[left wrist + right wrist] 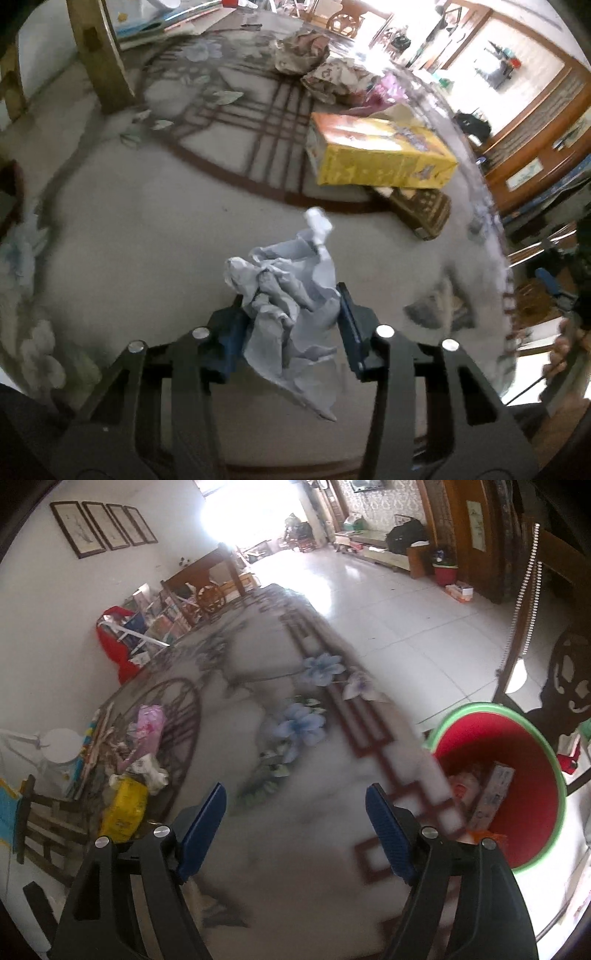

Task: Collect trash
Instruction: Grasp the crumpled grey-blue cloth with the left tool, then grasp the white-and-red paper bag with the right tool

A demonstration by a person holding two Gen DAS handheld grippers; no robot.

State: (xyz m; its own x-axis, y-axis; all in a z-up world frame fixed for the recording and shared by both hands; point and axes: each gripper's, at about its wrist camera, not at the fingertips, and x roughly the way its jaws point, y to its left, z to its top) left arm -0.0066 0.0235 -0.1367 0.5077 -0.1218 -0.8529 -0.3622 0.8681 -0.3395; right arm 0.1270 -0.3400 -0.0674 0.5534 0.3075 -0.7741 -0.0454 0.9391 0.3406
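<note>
My left gripper (291, 314) is shut on a crumpled white tissue (288, 295) and holds it above the patterned table (147, 229). A yellow carton (376, 151) lies on a brown box (424, 210) beyond it. Crumpled brown paper wads (303, 50) and a pink wrapper (388, 86) lie farther back. My right gripper (295, 823) is open and empty above the table (295, 849), near its right edge. A red bin with a green rim (517, 775) stands on the floor to the right, below the table edge, with trash inside. The yellow carton (123, 808) and pink wrapper (149, 718) show at the left.
A wooden chair back (99, 55) stands at the table's far left. A dark carved chair (569, 686) stands behind the bin. Books and a red bag (118, 642) sit by the wall. White tiled floor (388, 598) stretches beyond the table.
</note>
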